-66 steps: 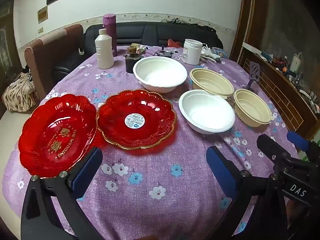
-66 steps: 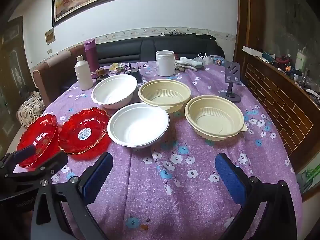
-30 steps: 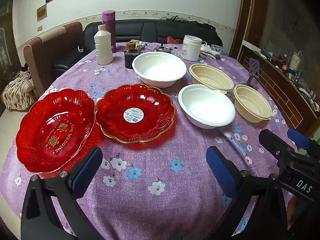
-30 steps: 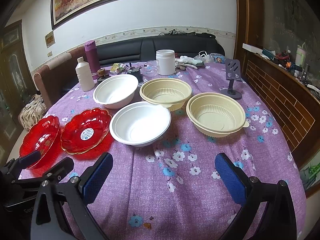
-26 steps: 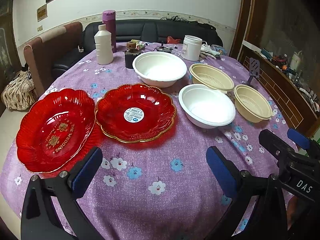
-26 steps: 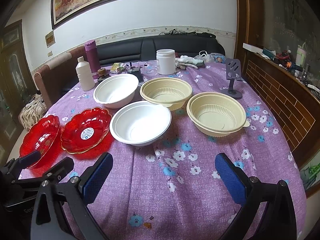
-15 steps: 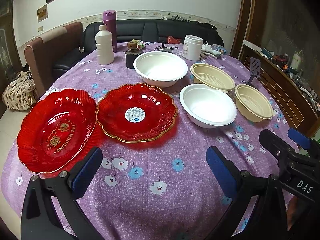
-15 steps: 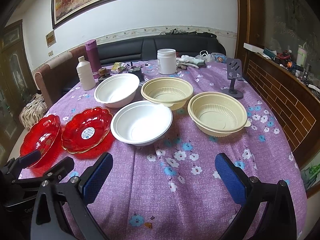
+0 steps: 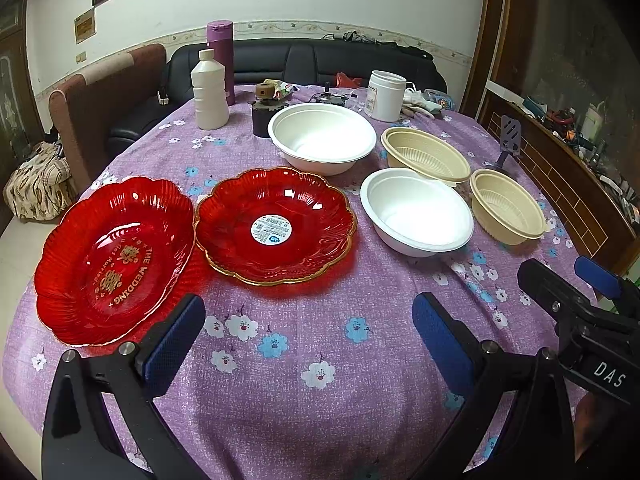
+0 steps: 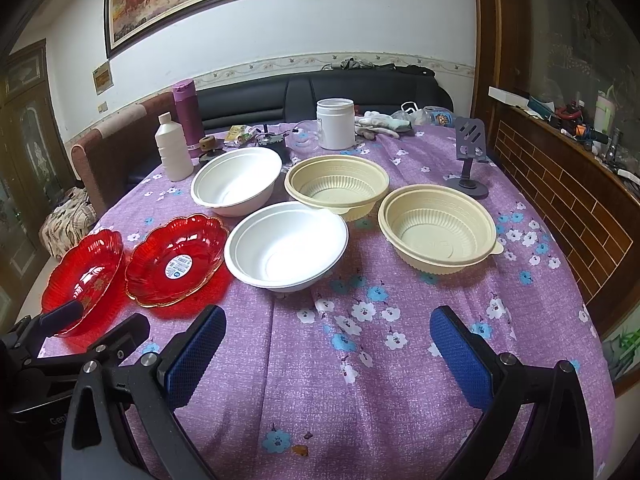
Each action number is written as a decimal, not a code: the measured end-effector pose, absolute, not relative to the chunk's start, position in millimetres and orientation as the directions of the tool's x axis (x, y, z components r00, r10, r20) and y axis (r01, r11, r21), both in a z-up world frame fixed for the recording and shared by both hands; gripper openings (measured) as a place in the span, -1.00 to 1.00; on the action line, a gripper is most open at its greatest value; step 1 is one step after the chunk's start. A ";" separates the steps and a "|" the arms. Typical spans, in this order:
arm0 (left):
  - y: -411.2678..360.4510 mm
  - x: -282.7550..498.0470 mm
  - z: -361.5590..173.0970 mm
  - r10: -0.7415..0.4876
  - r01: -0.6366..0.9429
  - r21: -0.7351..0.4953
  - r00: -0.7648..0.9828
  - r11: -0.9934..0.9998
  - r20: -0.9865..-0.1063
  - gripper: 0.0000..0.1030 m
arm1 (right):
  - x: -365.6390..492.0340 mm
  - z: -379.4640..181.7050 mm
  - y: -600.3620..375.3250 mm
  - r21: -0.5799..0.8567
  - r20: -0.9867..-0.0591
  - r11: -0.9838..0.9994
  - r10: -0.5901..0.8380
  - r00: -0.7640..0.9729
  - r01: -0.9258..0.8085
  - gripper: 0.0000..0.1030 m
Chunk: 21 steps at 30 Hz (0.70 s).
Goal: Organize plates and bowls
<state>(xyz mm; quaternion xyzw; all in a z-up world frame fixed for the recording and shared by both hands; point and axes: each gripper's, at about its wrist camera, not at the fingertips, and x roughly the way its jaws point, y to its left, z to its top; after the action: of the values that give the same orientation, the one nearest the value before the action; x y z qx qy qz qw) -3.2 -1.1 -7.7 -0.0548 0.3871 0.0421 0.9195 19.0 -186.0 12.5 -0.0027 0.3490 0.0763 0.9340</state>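
While nothing is yet held, both grippers are seen spread wide above the near edge of the tabletop (image 9: 280, 392). Ahead and to the left of the left gripper (image 9: 308, 336) lie two red plates (image 9: 276, 226), rims just touching. Ahead of the right gripper (image 10: 328, 348) two white bowls (image 10: 286, 246) and two cream bowls (image 10: 438, 236) are clustered. The plates are judged nearer the left gripper, the cream bowls nearer the right.

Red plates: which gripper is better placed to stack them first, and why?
Left. The left gripper, jaws open, hovers nearest the two red plates; the right gripper faces the bowls instead.
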 end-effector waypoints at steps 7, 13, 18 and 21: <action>6.2 -5.7 -7.5 0.030 -0.128 -0.083 0.696 0.988 -0.718 1.00 | 18.7 13.5 -179.1 0.052 -0.647 0.985 0.156 0.746 -0.162 1.00; 8.3 -5.2 -10.0 0.022 -0.128 -0.092 0.691 0.988 -0.723 1.00 | 19.9 12.5 -176.1 0.047 -0.652 0.986 0.153 0.743 -0.162 1.00; 8.5 -5.7 -10.3 0.015 -0.122 -0.095 0.691 0.988 -0.722 1.00 | 20.7 14.0 -176.4 0.043 -0.651 0.987 0.147 0.745 -0.157 1.00; 11.5 -6.8 -9.1 0.012 -0.125 -0.103 0.692 0.987 -0.722 1.00 | 20.7 15.5 -173.5 0.044 -0.648 0.986 0.151 0.746 -0.161 1.00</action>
<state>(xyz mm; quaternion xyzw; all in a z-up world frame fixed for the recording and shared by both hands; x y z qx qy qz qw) -6.8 11.5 -9.1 -0.0722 0.3909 0.0375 0.9168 20.7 -173.5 15.5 -0.0074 0.3463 0.0835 0.9344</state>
